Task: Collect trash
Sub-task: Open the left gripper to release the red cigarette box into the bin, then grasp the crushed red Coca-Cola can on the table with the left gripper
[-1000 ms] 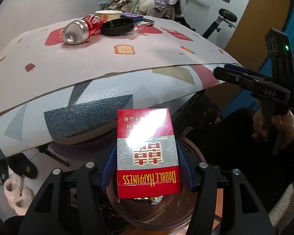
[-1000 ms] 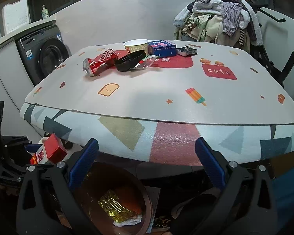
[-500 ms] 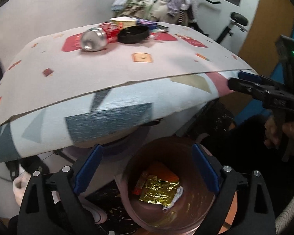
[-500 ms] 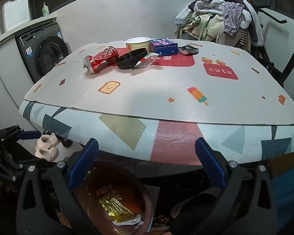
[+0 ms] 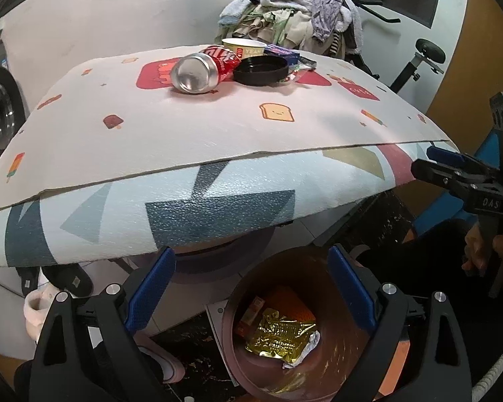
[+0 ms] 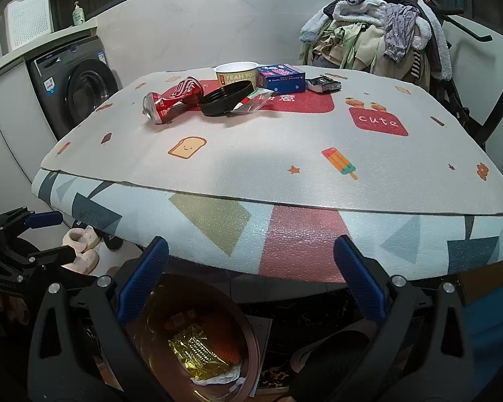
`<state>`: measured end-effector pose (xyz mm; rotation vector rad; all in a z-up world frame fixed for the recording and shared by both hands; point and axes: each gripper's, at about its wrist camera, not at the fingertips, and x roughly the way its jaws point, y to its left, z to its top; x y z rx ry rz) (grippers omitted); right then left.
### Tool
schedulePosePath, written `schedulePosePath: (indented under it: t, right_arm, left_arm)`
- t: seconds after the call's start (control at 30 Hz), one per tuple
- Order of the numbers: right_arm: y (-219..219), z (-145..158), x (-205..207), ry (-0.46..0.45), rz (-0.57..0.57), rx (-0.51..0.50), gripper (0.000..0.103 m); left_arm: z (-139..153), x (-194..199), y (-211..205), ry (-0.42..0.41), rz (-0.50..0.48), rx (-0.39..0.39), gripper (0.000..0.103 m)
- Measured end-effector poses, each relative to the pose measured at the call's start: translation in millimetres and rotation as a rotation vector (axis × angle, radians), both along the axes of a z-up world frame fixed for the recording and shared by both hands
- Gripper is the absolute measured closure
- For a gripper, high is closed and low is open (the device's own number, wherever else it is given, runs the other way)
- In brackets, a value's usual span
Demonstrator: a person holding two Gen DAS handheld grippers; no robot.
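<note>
A brown trash bin (image 5: 325,264) stands on the floor below the table edge; it holds a gold foil wrapper (image 5: 280,335) and a red box (image 5: 249,315). The bin also shows in the right wrist view (image 6: 251,335). My left gripper (image 5: 251,288) is open and empty above the bin. My right gripper (image 6: 249,281) is open and empty by the table's front edge. On the table's far side lie a crushed red can (image 6: 171,98), a black lid (image 6: 226,95), a paper cup (image 6: 235,73), a blue box (image 6: 281,75) and a clear wrapper (image 6: 255,100).
A patterned foam mat (image 6: 285,154) covers the table. A washing machine (image 6: 74,90) stands at the left. A heap of clothes (image 6: 375,40) rises behind the table. Slippers (image 6: 82,251) lie on the floor under the table.
My left gripper has opened and let go of the red cigarette box, which now lies in the bin. The left gripper has tilted up toward the table. The right gripper has barely moved.
</note>
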<state>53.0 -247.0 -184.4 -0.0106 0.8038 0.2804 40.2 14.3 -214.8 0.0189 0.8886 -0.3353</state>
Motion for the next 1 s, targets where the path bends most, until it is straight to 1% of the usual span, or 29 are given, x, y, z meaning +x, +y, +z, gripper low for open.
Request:
schedulePosePath:
  t: [0.1,0.2,0.3,0.4,0.5,0.57,0.63,0.7,0.77,0.8,0.83,0.87,0.9,0.93,1.0]
  right_arm:
    - [0.3,-1.1,-0.1,-0.001,0.000,-0.004,0.006]
    - [-1.0,-1.2,0.2,-0.004,-0.007,-0.003,0.006]
    - [-3.9,-0.7,2.4,0.003,-0.018,0.003,0.006]
    - [-6.3,1.5,6.1,0.002,-0.045,-0.006,0.006]
    - [-7.9,6.9,10.7,-0.013,-0.069,-0.021,0.006]
    - [-8.2,10.1,16.6,-0.017,-0.089,-0.044,0.006]
    - [-8.2,13.6,22.9,-0.023,-0.101,-0.061,0.006]
    - [-9.3,18.8,29.4,-0.028,-0.109,-0.051,0.006]
    - [-10.7,24.5,34.9,-0.040,-0.130,-0.050,0.006]
    - [-10.8,26.9,36.8,-0.048,-0.136,-0.052,0.006]
    - [-11.6,29.6,40.3,-0.058,-0.141,-0.055,0.006]
    - [-12.2,31.1,42.6,-0.062,-0.142,-0.059,0.006]
    - [-12.8,32.5,45.6,-0.066,-0.143,-0.065,0.006]
    - [-13.0,33.5,48.7,-0.067,-0.145,-0.071,0.006]
    - [-15.2,35.2,55.7,-0.074,-0.151,-0.083,0.006]
  left_arm:
    - [0.9,1.5,2.9,0.001,0.018,0.000,0.013]
    - [5.4,3.3,8.2,0.000,0.036,-0.017,0.013]
    - [13.0,11.9,15.1,0.018,0.045,-0.049,0.013]
    - [23.4,25.0,21.1,0.030,0.061,-0.063,0.013]
    - [41.3,44.4,29.3,0.035,0.086,-0.116,0.014]
    - [54.8,62.3,34.0,0.042,0.109,-0.153,0.016]
    - [65.4,80.6,39.3,0.059,0.135,-0.209,0.017]
    - [71.8,100.5,46.1,0.087,0.171,-0.282,0.019]
    - [74.4,122.8,52.7,0.136,0.221,-0.370,0.028]
    - [73.7,132.0,55.8,0.160,0.243,-0.408,0.030]
    - [71.0,145.7,59.4,0.202,0.276,-0.471,0.035]
    - [70.0,153.0,60.8,0.227,0.296,-0.507,0.039]
    - [67.4,161.2,62.1,0.254,0.319,-0.545,0.041]
    - [63.7,173.4,62.3,0.294,0.347,-0.601,0.043]
    - [58.7,189.4,64.1,0.333,0.384,-0.656,0.044]
